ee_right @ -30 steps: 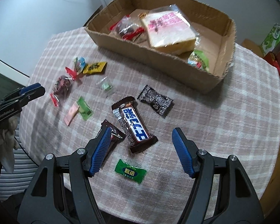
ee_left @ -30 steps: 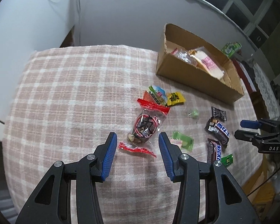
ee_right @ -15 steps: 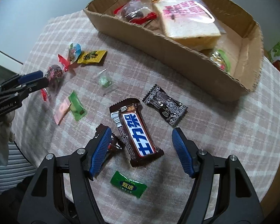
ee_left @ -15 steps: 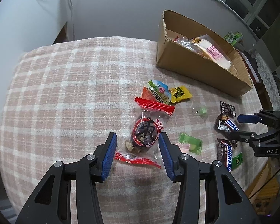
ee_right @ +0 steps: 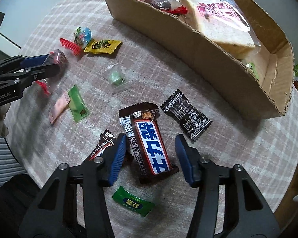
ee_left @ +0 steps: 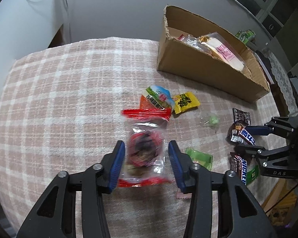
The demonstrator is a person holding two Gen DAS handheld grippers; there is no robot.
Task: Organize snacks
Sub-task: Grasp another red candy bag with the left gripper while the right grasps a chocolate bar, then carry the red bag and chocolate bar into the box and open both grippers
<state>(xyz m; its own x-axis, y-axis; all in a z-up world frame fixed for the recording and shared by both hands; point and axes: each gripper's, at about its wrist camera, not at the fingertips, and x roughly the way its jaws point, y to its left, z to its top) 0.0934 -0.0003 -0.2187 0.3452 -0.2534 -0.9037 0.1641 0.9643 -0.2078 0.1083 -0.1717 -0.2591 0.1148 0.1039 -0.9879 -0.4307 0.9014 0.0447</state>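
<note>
Both grippers have dropped, jaws closing around unpinched snacks; cardboard box (ee_right: 198, 45) holds wrapped bread (ee_right: 224, 25).

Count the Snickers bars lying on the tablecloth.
2. The larger Snickers bar lies between the closing right gripper jaws, not yet pinched. The smaller Snickers bar lies just beyond its left finger, partly hidden. The cardboard box may hide more.

Clear red-ended snack pouch (ee_left: 144, 152): smeared by motion blur, print unreadable, lower corners behind the blue fingers (ee_left: 117, 164). Second Snickers bar (ee_right: 104, 144): largely covered by the right gripper's finger. Green packs (ee_left: 245, 35) beyond the cardboard box (ee_left: 198, 65): too small to identify.
</note>
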